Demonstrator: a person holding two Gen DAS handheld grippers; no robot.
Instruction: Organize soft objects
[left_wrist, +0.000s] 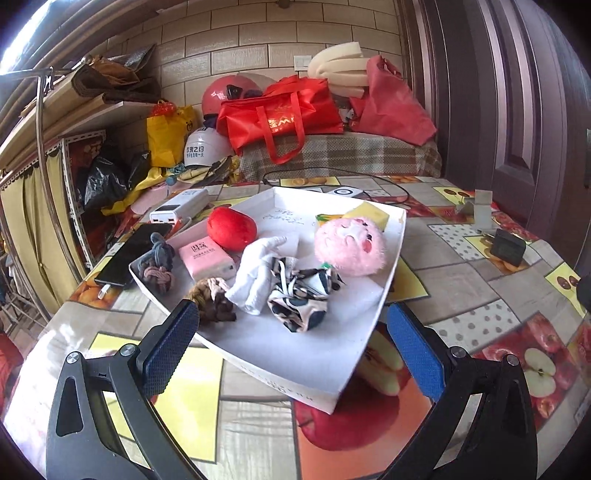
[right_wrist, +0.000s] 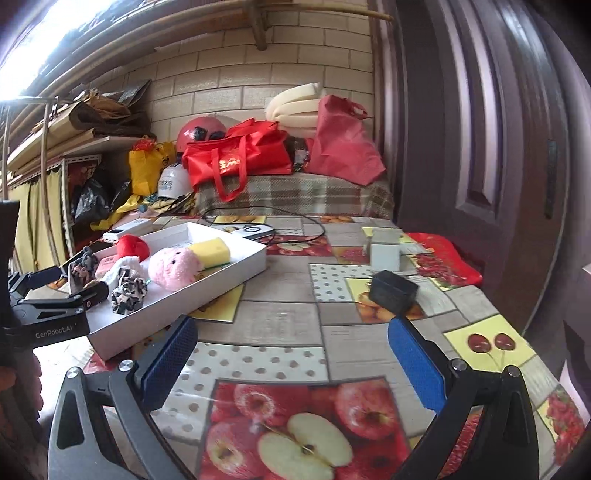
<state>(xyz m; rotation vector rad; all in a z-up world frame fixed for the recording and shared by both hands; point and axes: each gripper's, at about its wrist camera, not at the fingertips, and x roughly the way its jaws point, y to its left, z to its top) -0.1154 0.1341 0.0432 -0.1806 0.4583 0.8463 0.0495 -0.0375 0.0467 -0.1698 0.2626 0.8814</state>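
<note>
While soft toys fill the tray (left_wrist: 391, 236), phone (left_wrist: 129, 254) left, charger (left_wrist: 508, 246) right.

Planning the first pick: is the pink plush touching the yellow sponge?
Cannot tell. In both wrist views the pink plush overlaps the yellow sponge, hiding any gap.

White lettering reading "GenRobot.AI" runs along the black body of the left gripper (right_wrist: 62, 291), seen in the right wrist view. A white helmet (left_wrist: 202, 147) behind the table's far edge carries dark Chinese characters, too small to read surely. Gold print on the red bag (left_wrist: 284, 114) and the label on the pink packet (left_wrist: 207, 256) are illegible.
</note>
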